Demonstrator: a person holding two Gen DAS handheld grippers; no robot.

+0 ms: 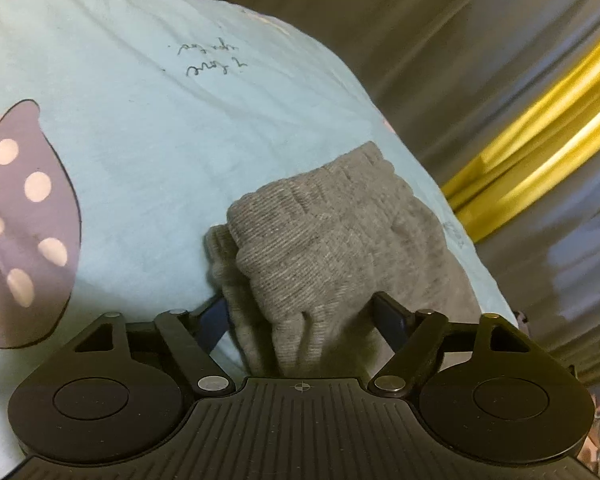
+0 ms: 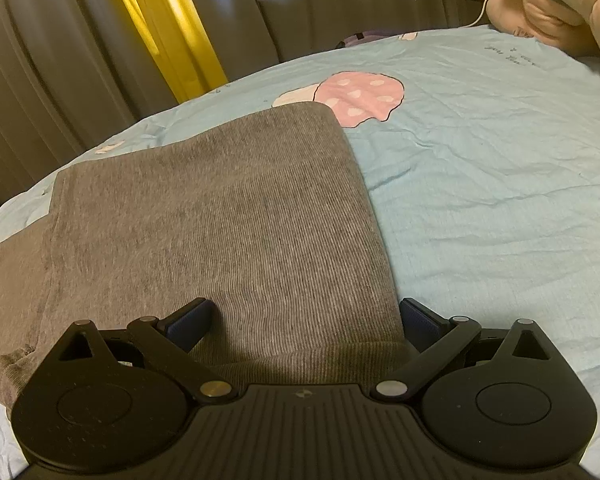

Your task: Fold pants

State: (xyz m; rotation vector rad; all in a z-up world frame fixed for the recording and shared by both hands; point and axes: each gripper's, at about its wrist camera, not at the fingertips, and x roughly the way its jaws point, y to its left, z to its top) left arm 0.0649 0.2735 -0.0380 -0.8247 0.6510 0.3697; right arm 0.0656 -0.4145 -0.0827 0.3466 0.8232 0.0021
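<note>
Grey knit pants (image 2: pixel 220 216) lie on a light blue bedsheet (image 2: pixel 480 184), folded into a broad panel. In the right wrist view my right gripper (image 2: pixel 304 320) is wide open, its blue-padded fingers (image 2: pixel 190 320) straddling the near edge of the pants. In the left wrist view a bunched end of the grey pants (image 1: pixel 324 240) sits between the fingers of my left gripper (image 1: pixel 304 316). Those jaws stand apart around the thick bunch; the cloth hides the fingertips, so I cannot tell whether they grip it.
The bedsheet (image 1: pixel 140 120) has a purple polka-dot print (image 1: pixel 24 220) and a pink mushroom print (image 2: pixel 360 94). Pink pillows (image 2: pixel 548 4) lie at the far right. Grey and yellow curtains (image 2: pixel 160 28) hang behind the bed.
</note>
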